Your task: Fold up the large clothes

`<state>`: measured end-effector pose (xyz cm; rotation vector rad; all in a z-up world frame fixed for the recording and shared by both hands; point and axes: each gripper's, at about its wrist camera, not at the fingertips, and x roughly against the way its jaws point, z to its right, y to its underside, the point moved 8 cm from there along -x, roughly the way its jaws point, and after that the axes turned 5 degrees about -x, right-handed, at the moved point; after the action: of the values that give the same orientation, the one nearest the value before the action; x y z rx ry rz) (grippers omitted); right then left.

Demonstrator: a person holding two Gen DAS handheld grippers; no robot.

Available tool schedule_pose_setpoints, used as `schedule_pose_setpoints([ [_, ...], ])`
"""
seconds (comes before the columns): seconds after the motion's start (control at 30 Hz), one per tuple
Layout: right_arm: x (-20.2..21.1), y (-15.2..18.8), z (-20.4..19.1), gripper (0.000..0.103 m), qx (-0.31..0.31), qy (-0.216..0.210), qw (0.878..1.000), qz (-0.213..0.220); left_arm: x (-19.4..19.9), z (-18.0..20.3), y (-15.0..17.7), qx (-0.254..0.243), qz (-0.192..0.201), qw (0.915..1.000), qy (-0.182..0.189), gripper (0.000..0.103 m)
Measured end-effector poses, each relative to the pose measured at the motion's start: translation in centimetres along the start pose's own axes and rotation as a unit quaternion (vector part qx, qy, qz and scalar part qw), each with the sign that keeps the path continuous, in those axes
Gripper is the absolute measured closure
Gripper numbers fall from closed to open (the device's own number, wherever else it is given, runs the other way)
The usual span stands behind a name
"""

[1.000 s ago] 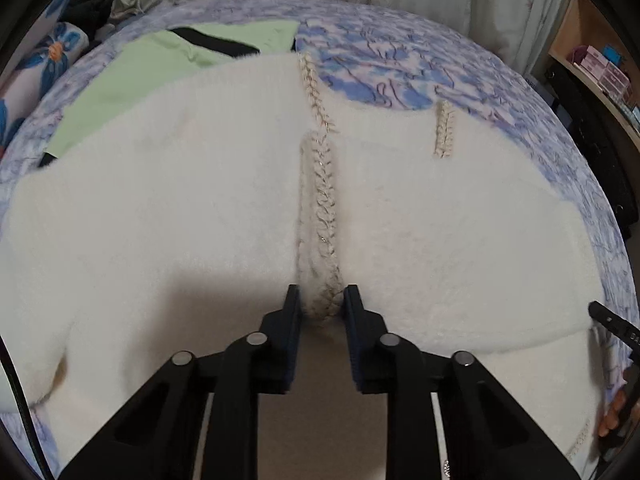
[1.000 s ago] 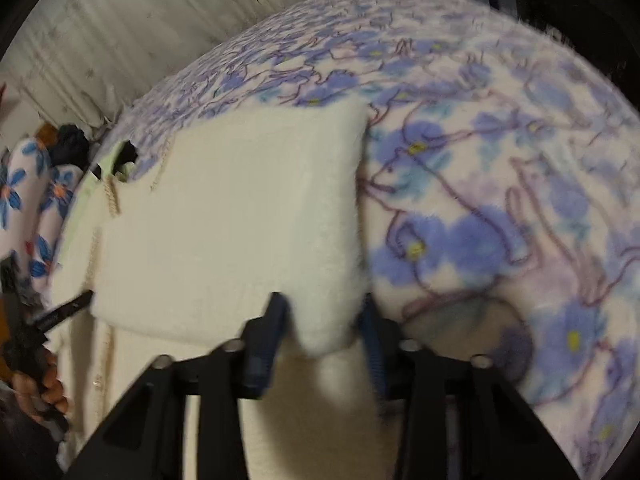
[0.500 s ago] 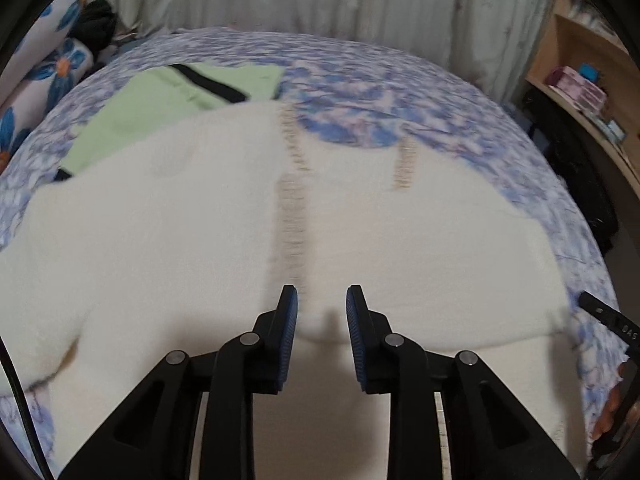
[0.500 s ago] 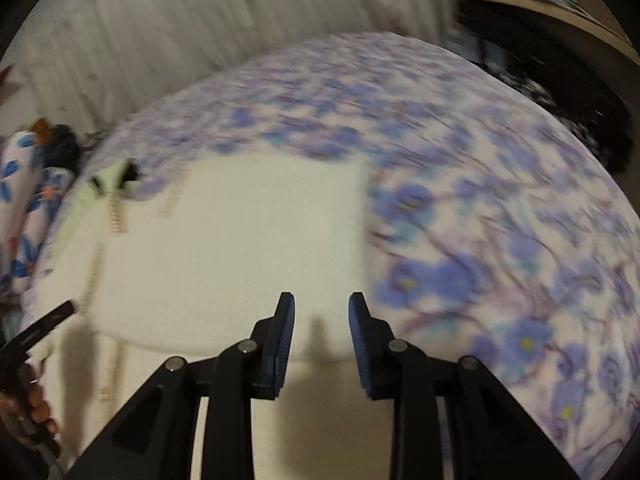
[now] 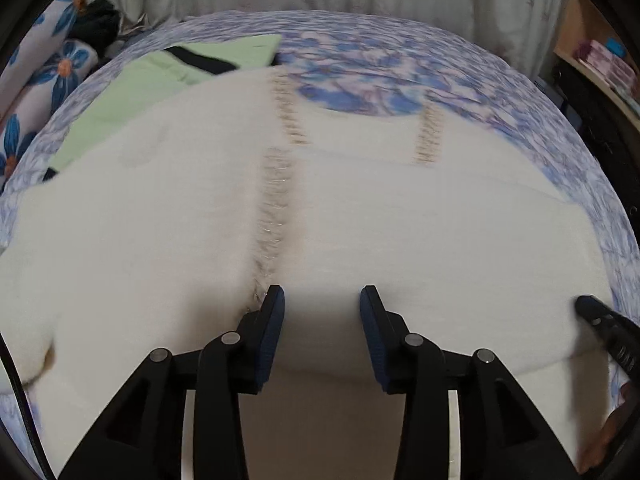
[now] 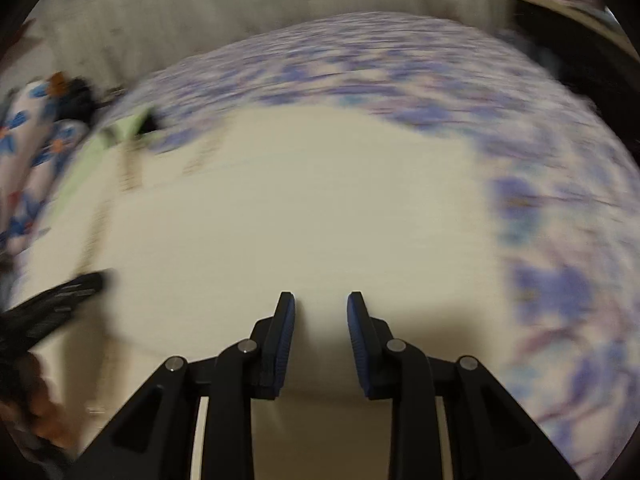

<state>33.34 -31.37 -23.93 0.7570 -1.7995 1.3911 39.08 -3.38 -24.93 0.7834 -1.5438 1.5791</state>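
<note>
A large fluffy white cardigan with beige braided trim lies on the bed, its lower part folded up over the body. My left gripper is open and empty, just above the folded edge beside the trim. My right gripper is open and empty over the white cardigan near its right side; this view is blurred. The right gripper's tip also shows in the left wrist view, and the left gripper shows at the left of the right wrist view.
A light green garment with a black stripe lies behind the cardigan. The bed has a blue floral cover. Flowered pillows lie at the left, curtains behind, and a wooden shelf stands at the right.
Both grippers let go of the cardigan's folded edge, opened and pulled back and up. The fold now lies flat on the garment. The right gripper has swung left over the cardigan.
</note>
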Motion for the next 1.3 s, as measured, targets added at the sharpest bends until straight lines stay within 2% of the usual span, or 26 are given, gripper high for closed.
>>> schedule_pose_setpoints([
  [0.07, 0.7, -0.2, 2.8, 0.084, -0.024, -0.003, 1.0, 0.002, 0.1, -0.8, 0.1, 0.01, 0.001, 0.9994, 0.033, 0.068],
  [0.1, 1.0, -0.1, 3.5, 0.092, -0.031, -0.006, 0.999, 0.0, 0.2, -0.9, 0.2, 0.008, 0.001, 0.9993, 0.036, 0.068],
  [0.13, 1.2, -0.1, 3.9, 0.093, -0.036, -0.01, 0.999, 0.0, 0.4, -0.8, 0.2, 0.003, 0.001, 0.9994, 0.034, 0.068],
  [0.3, 1.8, 0.2, 3.4, 0.089, -0.032, 0.008, 0.999, 0.001, 0.7, 0.0, 0.5, -0.021, 0.002, 0.9998, 0.004, 0.064],
  [0.43, 1.8, 0.8, 3.0, 0.088, -0.036, 0.011, 0.999, -0.005, 1.2, 0.3, 0.6, -0.022, 0.004, 0.9998, 0.002, 0.059],
  [0.7, 1.8, 1.2, 3.0, 0.087, -0.052, 0.008, 0.999, -0.011, 1.6, 0.3, 0.8, -0.02, 0.002, 0.9998, -0.002, 0.056],
  [0.87, 1.8, 1.3, 3.1, 0.087, -0.062, 0.003, 0.998, -0.017, 2.1, 0.4, 0.8, -0.017, 0.008, 0.9998, -0.01, 0.046],
  [1.3, 2.9, 2.1, 2.3, 0.087, -0.079, -0.011, 0.996, -0.028, 4.0, 1.8, 1.5, -0.028, 0.016, 0.9995, 0.003, 0.045],
])
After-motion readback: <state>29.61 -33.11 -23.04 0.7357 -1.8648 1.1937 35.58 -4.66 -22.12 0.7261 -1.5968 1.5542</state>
